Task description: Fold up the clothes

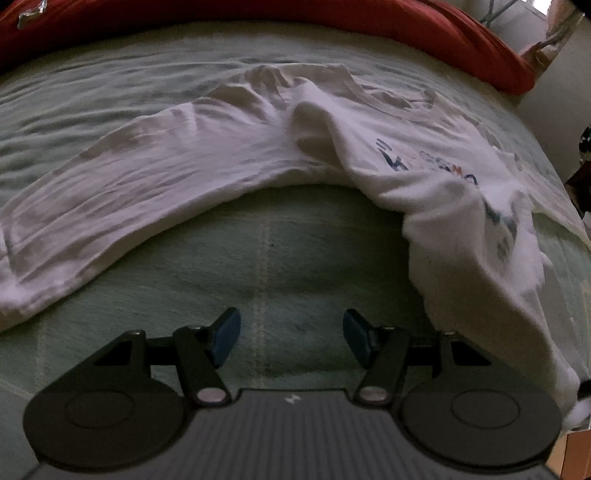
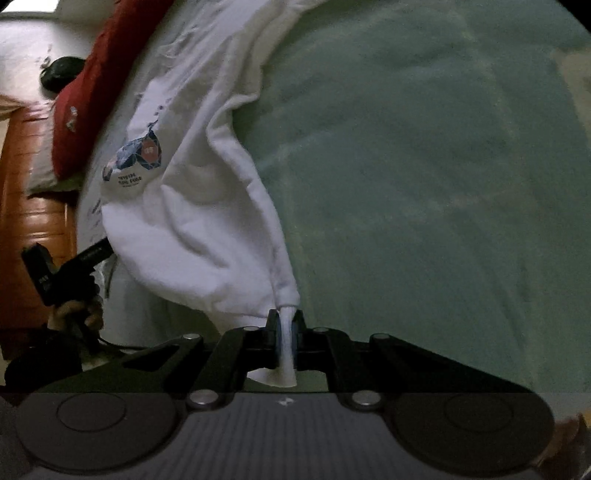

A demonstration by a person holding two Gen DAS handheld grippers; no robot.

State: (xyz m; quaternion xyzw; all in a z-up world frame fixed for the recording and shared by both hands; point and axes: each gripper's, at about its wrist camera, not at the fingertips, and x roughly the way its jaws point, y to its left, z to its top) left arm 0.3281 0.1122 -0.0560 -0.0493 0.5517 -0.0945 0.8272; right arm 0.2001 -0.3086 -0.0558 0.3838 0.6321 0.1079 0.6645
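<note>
Right gripper (image 2: pixel 285 338) pinches white shirt (image 2: pixel 207 221) hem; left gripper (image 1: pixel 291 338) spread, empty, above bedsheet (image 1: pixel 280 251).

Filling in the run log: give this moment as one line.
task: fold clothes | left gripper: open, empty | right gripper: shut on white T-shirt edge, lifted | surface: green bedsheet

Black hand-held gripper (image 1: pixel 291 338), blue pads (image 1: pixel 226 336)

T-shirt (image 1: pixel 207 173) across the bedsheet (image 1: pixel 280 251), pillow (image 1: pixel 258 14) behind, gripper (image 1: pixel 291 338) in front.
</note>
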